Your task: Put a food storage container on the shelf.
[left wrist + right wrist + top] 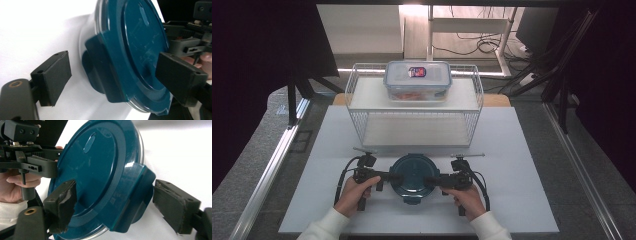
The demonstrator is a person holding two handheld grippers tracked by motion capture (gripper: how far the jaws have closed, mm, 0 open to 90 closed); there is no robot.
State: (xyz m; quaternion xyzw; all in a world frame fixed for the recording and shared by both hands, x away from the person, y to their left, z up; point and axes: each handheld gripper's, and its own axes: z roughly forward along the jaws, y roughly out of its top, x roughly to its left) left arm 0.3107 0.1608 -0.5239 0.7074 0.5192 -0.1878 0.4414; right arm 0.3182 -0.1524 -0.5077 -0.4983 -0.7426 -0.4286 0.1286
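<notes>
Left gripper (393, 177) and right gripper (430, 181) jaws wide, straddling opposite latches of round teal lid (412, 175); pads clear of it

Two containers (414, 174) (417, 80), one wire rack (357, 107)

Both grippers are matte black: left gripper (393, 177), right gripper (430, 181). Each has two blocky rectangular jaws with small screw holes, a brass-ringed bolt at the jaw base, and a looping black cable. The person wears white ribbed sleeves (324, 227).
</notes>
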